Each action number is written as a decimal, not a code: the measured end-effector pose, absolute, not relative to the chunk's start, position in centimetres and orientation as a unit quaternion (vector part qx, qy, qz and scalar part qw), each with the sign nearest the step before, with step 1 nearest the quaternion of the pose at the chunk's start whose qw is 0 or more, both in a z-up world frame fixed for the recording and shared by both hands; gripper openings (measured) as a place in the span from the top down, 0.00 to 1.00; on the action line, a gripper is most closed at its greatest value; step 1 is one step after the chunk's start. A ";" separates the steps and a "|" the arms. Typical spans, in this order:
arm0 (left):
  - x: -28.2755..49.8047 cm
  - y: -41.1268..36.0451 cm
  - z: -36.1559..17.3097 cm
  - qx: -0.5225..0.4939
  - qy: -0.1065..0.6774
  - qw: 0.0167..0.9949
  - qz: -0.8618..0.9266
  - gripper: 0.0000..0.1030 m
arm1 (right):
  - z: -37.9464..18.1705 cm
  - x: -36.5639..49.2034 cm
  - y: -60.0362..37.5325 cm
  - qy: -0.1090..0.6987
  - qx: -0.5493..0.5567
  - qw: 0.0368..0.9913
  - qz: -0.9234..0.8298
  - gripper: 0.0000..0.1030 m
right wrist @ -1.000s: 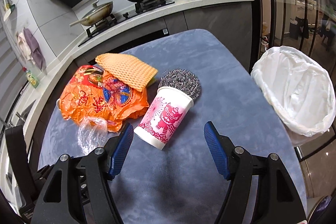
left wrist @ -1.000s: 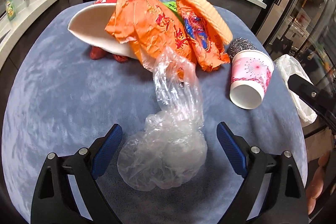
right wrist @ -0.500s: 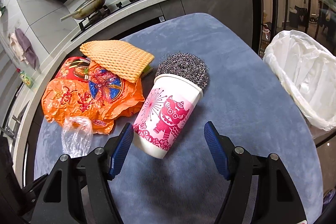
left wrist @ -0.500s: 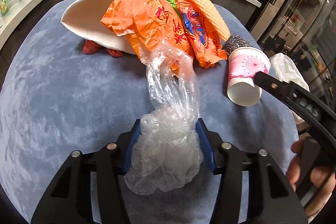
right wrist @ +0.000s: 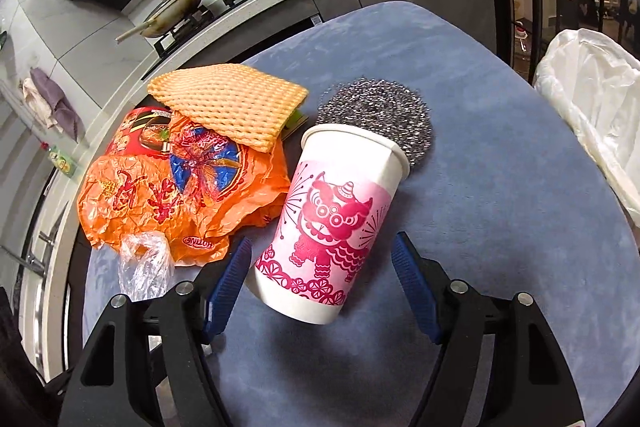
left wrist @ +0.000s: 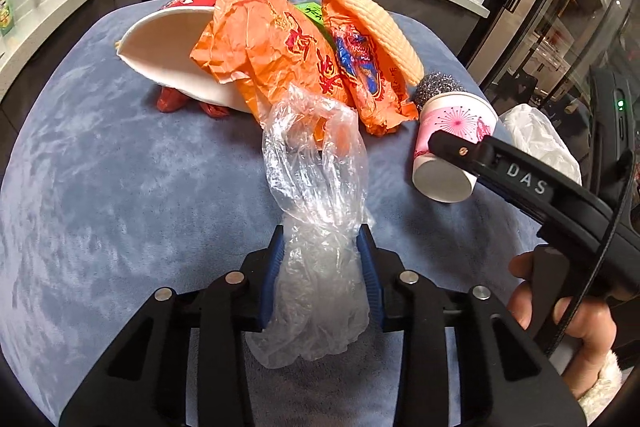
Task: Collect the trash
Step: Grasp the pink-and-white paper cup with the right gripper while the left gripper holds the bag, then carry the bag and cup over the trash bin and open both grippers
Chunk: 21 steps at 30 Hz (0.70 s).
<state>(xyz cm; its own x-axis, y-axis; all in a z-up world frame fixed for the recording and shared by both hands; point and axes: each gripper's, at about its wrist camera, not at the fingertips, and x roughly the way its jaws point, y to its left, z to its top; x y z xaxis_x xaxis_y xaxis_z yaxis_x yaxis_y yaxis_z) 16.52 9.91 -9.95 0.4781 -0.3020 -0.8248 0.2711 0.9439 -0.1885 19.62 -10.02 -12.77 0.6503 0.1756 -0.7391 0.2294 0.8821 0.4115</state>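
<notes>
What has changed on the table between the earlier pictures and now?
The left gripper has just been closing its jaws and is now shut on the clear plastic bag, which lay loose between them. The right gripper came closer to the pink paper cup; the cup lies between its open jaws, not gripped. The orange wrappers, steel scourer and bowl stayed.

left hand-held gripper [left wrist: 322, 267]: jaws just closing, pads clamped | right hand-held gripper [right wrist: 322, 267]: jaws apart
</notes>
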 end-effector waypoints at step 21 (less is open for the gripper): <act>12.4 7.2 -3.9 0.008 0.420 0.885 -0.199 0.68 | -5.5 13.7 -12.7 0.329 0.234 0.915 -0.018 0.52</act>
<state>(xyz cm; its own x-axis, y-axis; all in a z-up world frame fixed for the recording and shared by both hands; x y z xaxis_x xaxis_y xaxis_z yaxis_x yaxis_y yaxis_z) 12.42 7.24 -3.94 0.5676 -0.3460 -0.7471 0.3590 0.9206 -0.1536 13.65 -12.66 -5.47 0.7824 0.1209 -0.6109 0.1869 0.8902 0.4155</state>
